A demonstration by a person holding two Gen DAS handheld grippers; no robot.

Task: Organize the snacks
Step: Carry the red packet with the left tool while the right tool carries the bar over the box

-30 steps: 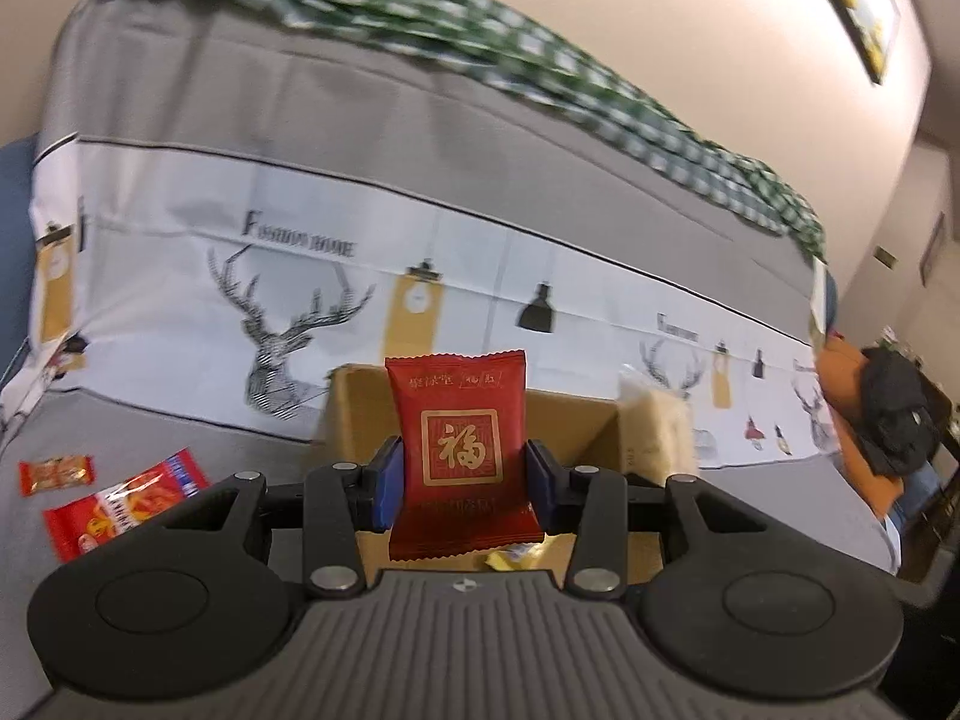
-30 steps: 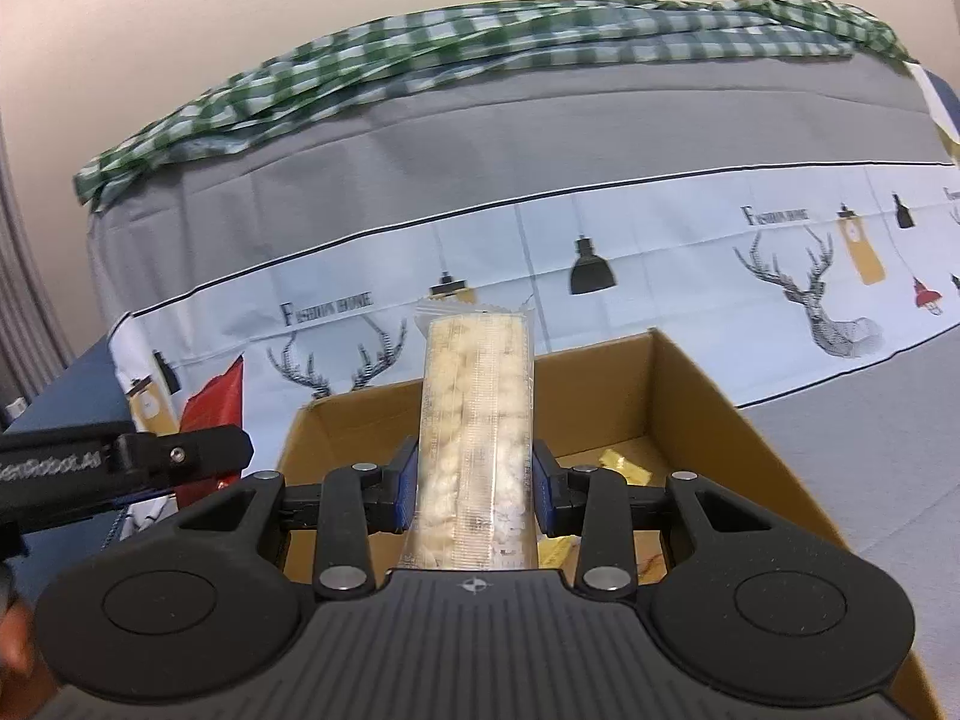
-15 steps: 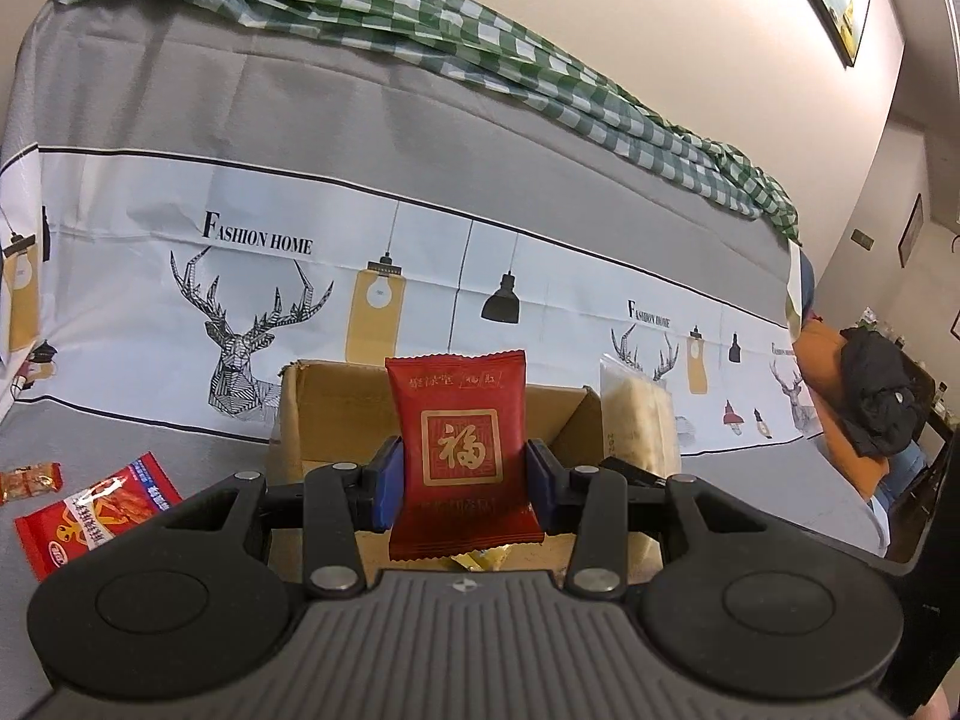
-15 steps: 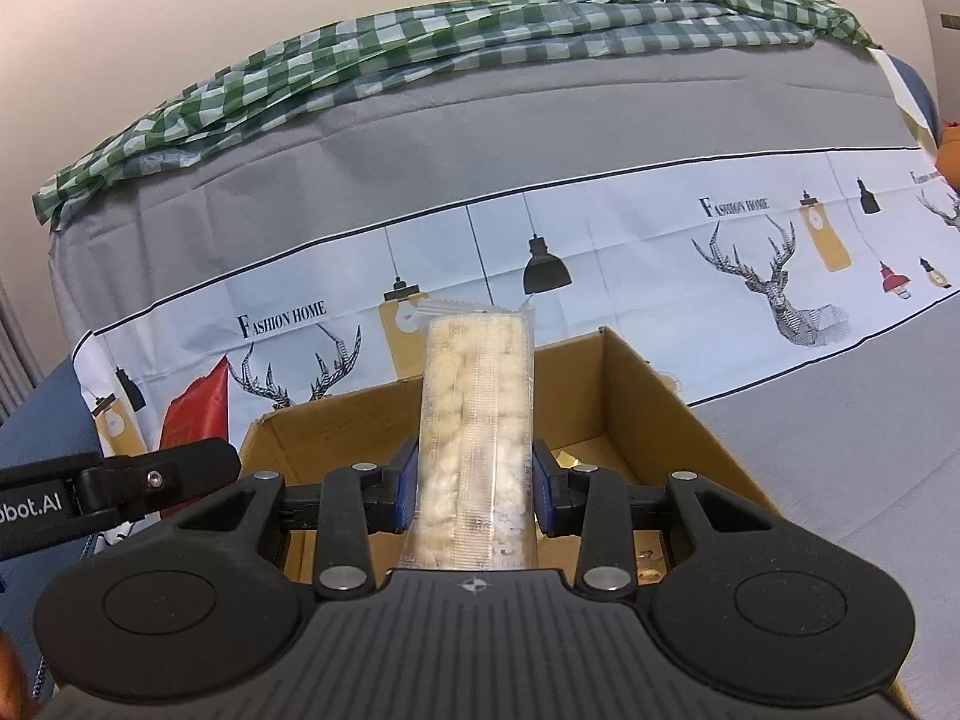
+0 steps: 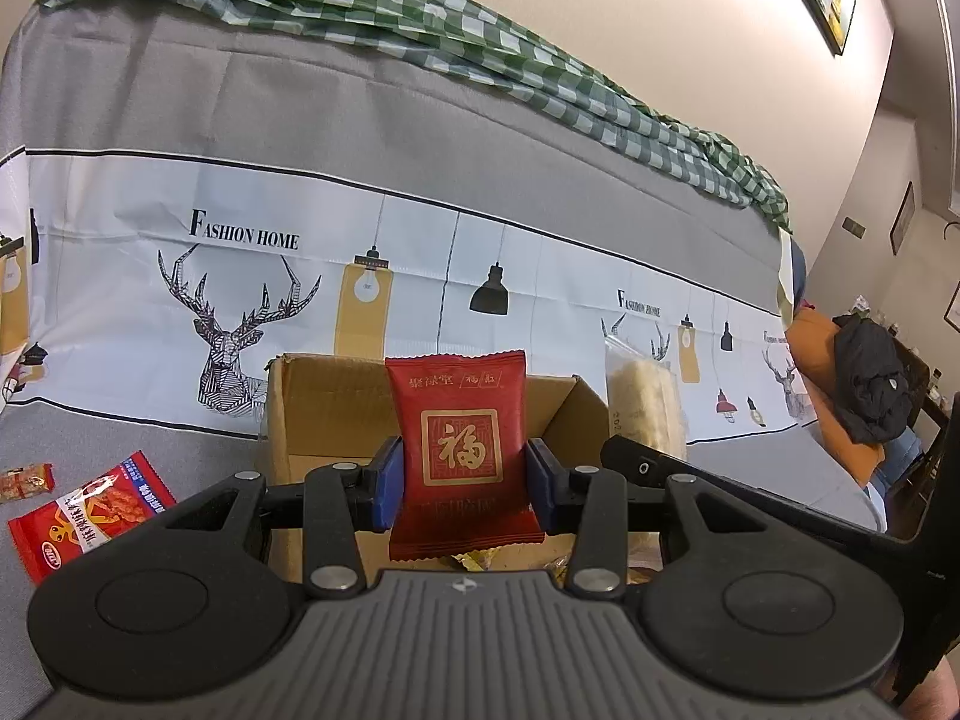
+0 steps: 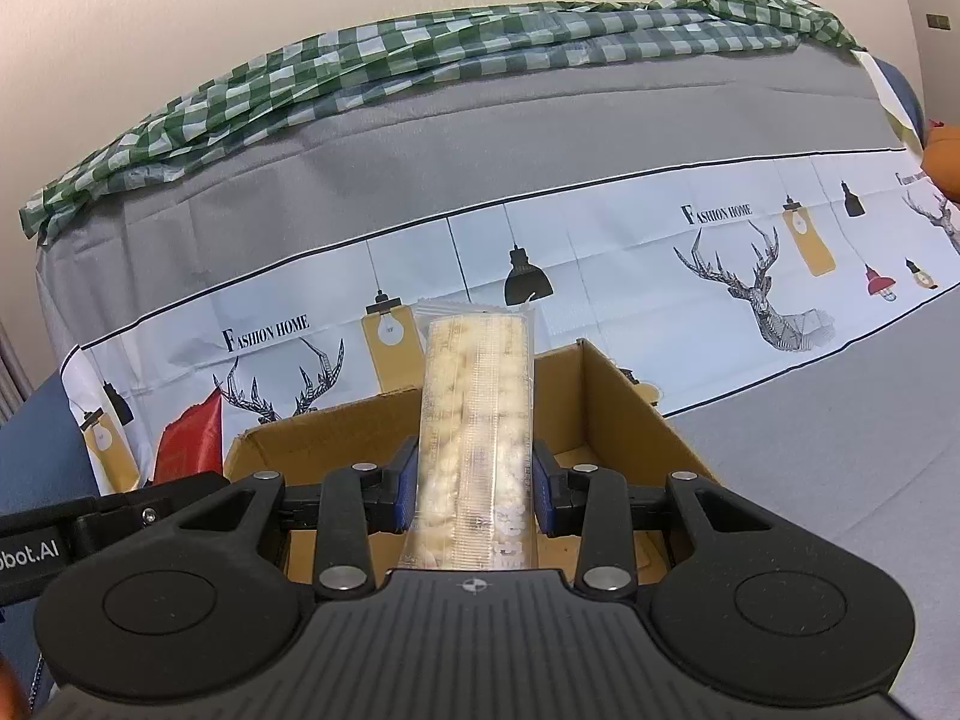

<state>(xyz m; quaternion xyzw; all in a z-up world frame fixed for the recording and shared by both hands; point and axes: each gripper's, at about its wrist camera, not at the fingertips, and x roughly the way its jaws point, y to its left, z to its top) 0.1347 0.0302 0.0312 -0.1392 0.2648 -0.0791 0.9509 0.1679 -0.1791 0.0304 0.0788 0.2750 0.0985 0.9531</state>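
Little had changed over the last second: the left gripper (image 5: 462, 483) stayed clamped on the red packet (image 5: 462, 444), the right gripper (image 6: 474, 495) on the clear packet (image 6: 477, 420), both near above the cardboard box (image 6: 624, 414), ready to drop.

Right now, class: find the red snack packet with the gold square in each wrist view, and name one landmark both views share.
Left wrist view: the red snack packet stands upright at centre, clamped in the left gripper.
Right wrist view: only its red edge shows at left, behind the left corner of the cardboard box.
Shared landmark: the cardboard box, which sits behind the packet in the left view.
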